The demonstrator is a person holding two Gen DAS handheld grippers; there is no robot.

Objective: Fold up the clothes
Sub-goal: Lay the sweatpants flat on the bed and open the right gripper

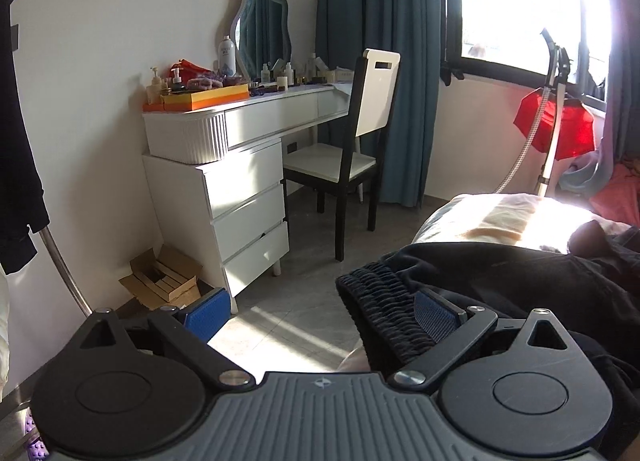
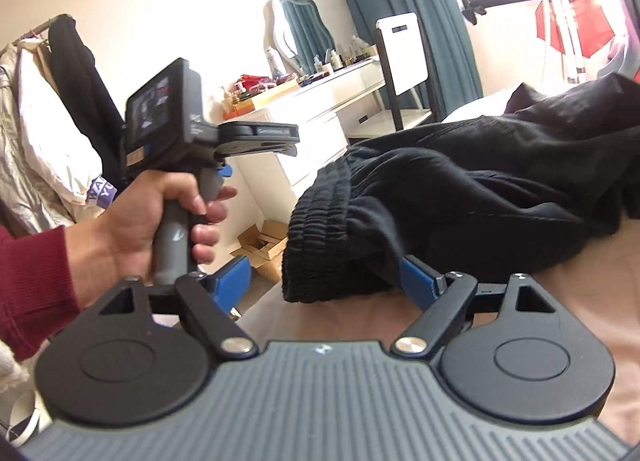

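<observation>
Left gripper (image 1: 318, 313) has its fingers spread wide, nothing between them but bare floor (image 1: 280, 325); the left blue pad sits over the floor near the cardboard box (image 1: 164, 279), the right pad (image 1: 434, 315) lies just against the ribbed waistband (image 1: 384, 301) of the black pants (image 1: 500, 281) without pinching it. Seen from the right wrist, the person's hand (image 2: 160, 221) grips the left tool's handle off the bed edge, left of the right fingers. Right gripper (image 2: 324, 281) is also spread, waistband (image 2: 320, 245) bunched between and just ahead of its fingers, right pad (image 2: 416, 281) tucked under the hanging fabric, not pressing. Pants lie crumpled on the bed (image 2: 580, 301), waistband end overhanging the bed's edge, legs trailing off to the right of both fingers. Risks as I read it: the overhanging waistband could slide off onto the floor since neither tool holds it; closing the right fingers now would likely catch a thick wad of several layers rather than one edge, giving a lumpy fold; the left fingers, mostly off the cloth, could close on air; both tools are close, so they could collide. Strong window glare makes the black folds hard to read.
</observation>
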